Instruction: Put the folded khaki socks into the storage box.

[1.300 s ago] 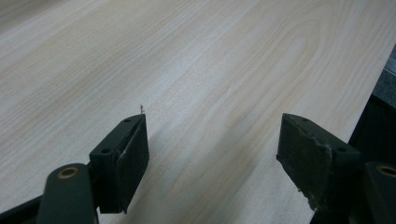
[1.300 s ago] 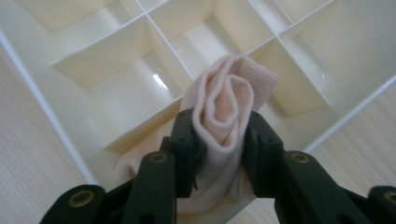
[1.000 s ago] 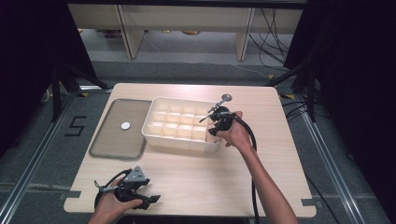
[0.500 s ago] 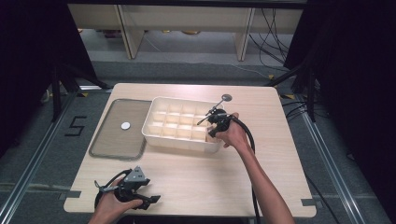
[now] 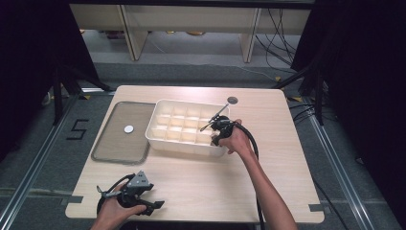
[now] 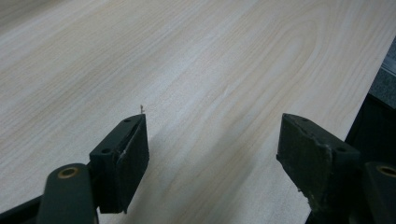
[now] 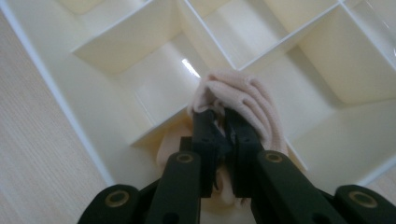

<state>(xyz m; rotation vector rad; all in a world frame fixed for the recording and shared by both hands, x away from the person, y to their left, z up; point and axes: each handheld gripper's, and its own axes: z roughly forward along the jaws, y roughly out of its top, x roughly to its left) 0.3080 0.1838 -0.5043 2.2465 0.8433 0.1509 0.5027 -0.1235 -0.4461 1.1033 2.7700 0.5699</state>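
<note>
Pale wood-grain tabletop (image 5: 201,177) carries a white plastic divided tray (image 5: 158,136), with a grey flat lid (image 5: 115,143) beside it. My right claw (image 7: 219,116) has just been closing and now pinches a soft pink folded cloth (image 7: 247,105), lowered into a compartment at the tray's near right corner, I judge to tuck it in there. My left claw (image 6: 212,140) rests wide apart over bare wood, gripping nothing, parked clear of the work.

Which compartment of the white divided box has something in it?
The one in the near row of the divided box, under the right gripper: pinkish folded cloth sits there, pinched by the fingers. The other visible cells look bare.
</note>
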